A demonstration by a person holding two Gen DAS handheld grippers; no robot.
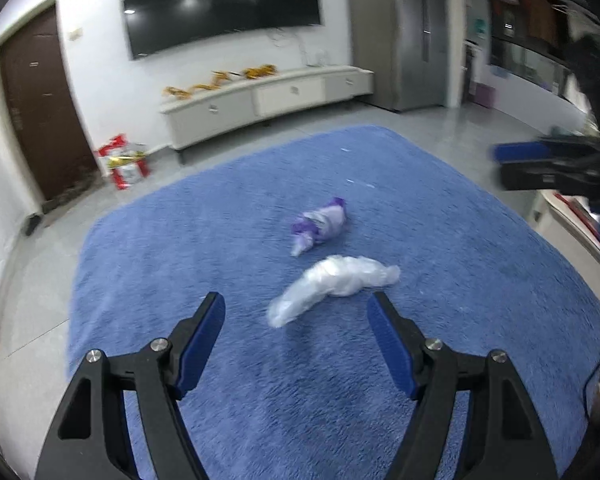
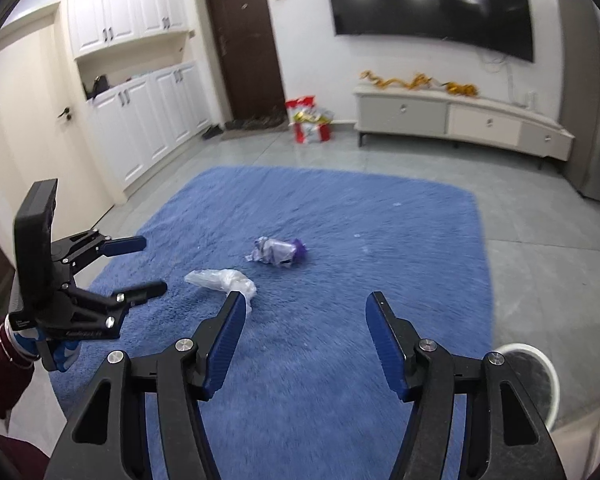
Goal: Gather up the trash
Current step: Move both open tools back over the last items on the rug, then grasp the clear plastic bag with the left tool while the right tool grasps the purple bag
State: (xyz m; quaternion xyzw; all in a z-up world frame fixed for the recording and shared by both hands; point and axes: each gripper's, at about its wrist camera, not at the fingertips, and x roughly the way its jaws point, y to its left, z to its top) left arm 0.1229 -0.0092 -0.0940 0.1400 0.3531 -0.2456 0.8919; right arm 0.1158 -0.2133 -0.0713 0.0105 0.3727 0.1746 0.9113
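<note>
Two pieces of trash lie on a blue rug [image 1: 260, 400]. A crumpled clear plastic bag [image 1: 332, 286] lies just beyond my left gripper [image 1: 298, 306], which is open and empty above the rug. A purple and white crumpled wrapper [image 1: 320, 224] lies farther on. In the right wrist view the clear bag [image 2: 222, 280] is left of centre and the purple wrapper [image 2: 278, 250] lies beyond it. My right gripper [image 2: 306, 306] is open and empty above the rug [image 2: 340, 360]. The left gripper also shows in the right wrist view [image 2: 150, 266], open, left of the clear bag.
A white round bin [image 2: 536, 376] stands at the rug's right edge. A low TV cabinet [image 2: 460, 120] and a wall TV [image 2: 432, 4] are at the far wall. A red and white bag [image 2: 310, 120] stands by the brown door [image 2: 244, 40]. White cupboards [image 2: 140, 120] line the left wall.
</note>
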